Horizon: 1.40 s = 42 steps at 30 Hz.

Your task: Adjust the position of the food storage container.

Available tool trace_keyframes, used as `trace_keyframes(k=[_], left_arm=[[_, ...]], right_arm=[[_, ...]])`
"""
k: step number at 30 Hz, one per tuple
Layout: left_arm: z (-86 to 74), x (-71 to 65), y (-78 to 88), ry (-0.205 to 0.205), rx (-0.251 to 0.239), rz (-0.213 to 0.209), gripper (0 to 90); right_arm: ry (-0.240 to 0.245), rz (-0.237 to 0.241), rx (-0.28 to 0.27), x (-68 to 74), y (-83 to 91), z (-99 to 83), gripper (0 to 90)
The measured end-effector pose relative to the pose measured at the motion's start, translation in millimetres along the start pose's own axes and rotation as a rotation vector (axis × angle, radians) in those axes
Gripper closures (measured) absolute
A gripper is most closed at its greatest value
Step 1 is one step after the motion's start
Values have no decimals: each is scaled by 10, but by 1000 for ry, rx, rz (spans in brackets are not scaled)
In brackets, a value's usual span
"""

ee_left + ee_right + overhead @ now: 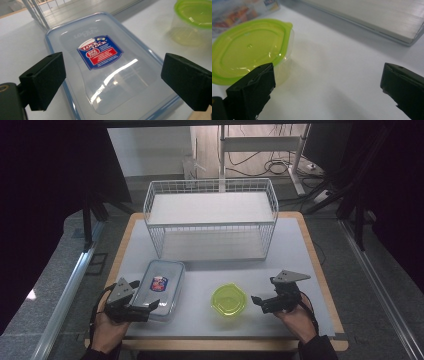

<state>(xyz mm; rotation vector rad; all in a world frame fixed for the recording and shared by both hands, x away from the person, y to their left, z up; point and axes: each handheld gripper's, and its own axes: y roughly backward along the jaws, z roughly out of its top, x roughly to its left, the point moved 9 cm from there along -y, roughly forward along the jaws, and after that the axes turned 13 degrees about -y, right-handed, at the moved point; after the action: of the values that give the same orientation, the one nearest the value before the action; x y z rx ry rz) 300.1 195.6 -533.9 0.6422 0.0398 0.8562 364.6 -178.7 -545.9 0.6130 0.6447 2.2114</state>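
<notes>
1. The left tongs [145, 309] hover at the near left of the worktop [290, 250], jaws spread wide and gripping nothing
2. In the left gripper view those tongs [113, 80] straddle the near end of a rectangular Lock & Lock food container [110, 67], one jaw off each long side; whether the pads touch it I cannot tell
3. That container [161, 287] lies flat on the worktop, its clear lid with a blue rim closed and a red-and-blue label on top
4. The right tongs [257, 301] are held at the near right, jaws wide apart and holding nothing
5. In the right gripper view the right tongs [327, 87] look over bare white worktop, with the small round tub [249, 47] beside one jaw, not between the two
6. The small round tub [228, 300], clear with a lime-green lid, sits between the two tongs, just beside the tips of the right pair and apart from the rectangular container
7. A white wire rack [211, 217] with a solid shelf stands at the far side of the worktop, well apart from both containers
</notes>
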Motion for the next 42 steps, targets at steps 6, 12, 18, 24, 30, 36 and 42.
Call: trace_keyframes(k=[6, 12, 18, 24, 30, 36, 42], left_arm=[[-15, -19, -52, -26, -8, 8, 59], [-19, -21, -65, -36, -2, 17, 59], [-20, -15, -67, -38, -1, 26, 59], [-21, -20, -76, -43, 0, 30, 59], [-8, -22, -70, -40, -7, 33, 60], [14, -23, -55, -49, -18, 45, 64], [18, -28, -61, -56, -16, 50, 64]], right_arm=[[-58, -1, 32, -73, -3, -37, 7], [-73, -1, 49, -78, -21, -56, 37], [-61, 5, 53, -58, -20, -52, 85], [-55, 3, 52, -50, -21, -49, 120], [-40, 2, 52, -37, -12, -32, 165], [-10, 2, 65, 13, 1, 11, 253], [18, 25, 63, 140, 37, 114, 422]])
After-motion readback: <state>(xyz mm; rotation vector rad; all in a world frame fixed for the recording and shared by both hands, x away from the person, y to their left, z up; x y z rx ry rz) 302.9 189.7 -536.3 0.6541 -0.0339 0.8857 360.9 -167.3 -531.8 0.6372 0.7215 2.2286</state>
